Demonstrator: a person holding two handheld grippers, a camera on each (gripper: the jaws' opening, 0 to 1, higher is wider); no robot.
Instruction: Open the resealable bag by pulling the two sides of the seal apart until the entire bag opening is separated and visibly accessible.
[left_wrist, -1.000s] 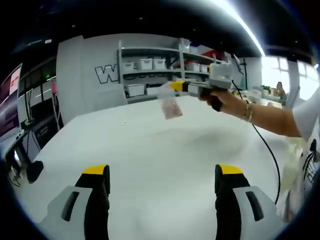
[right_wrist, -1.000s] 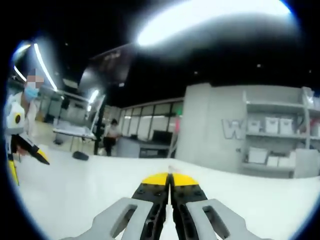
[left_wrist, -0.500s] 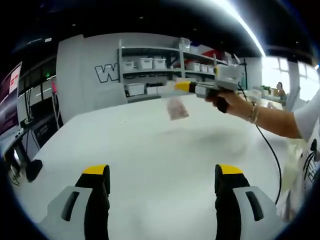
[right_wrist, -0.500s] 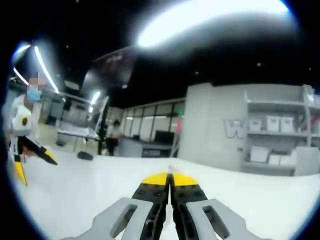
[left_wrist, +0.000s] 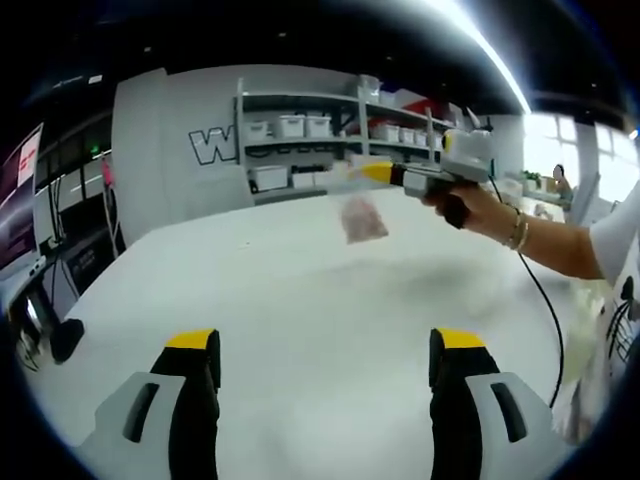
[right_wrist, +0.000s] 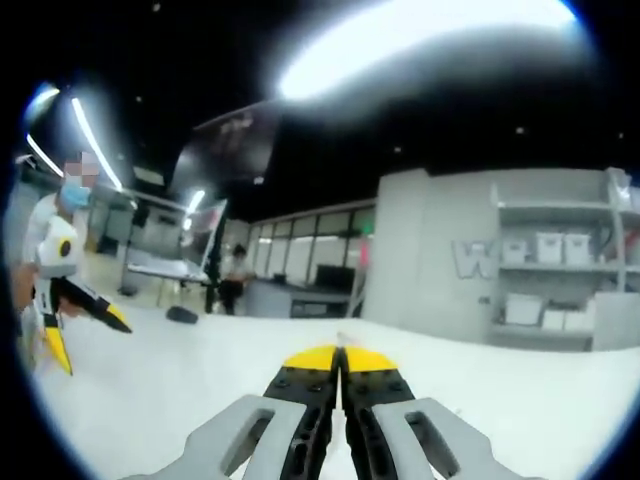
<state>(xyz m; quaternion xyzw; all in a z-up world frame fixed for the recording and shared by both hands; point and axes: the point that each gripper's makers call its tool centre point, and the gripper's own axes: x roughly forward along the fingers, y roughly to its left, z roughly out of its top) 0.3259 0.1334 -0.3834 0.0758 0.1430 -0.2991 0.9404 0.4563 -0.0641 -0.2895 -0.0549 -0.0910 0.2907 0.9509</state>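
Bag (left_wrist: 361, 217) hangs pinched in right gripper (left_wrist: 372, 172), above table (left_wrist: 300, 310).

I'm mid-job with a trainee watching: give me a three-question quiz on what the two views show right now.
1. True or false: the left tongs stand open over the white table.
2. What hangs from the right tongs in the left gripper view? A) a cable B) the resealable bag C) a storage box
3. Fill in: the bag hangs ___ the table, not resting on it.

Key: 1 true. 2 B; the right tongs are shut on its top edge, and their jaws look pressed together in the right gripper view. 3 above.
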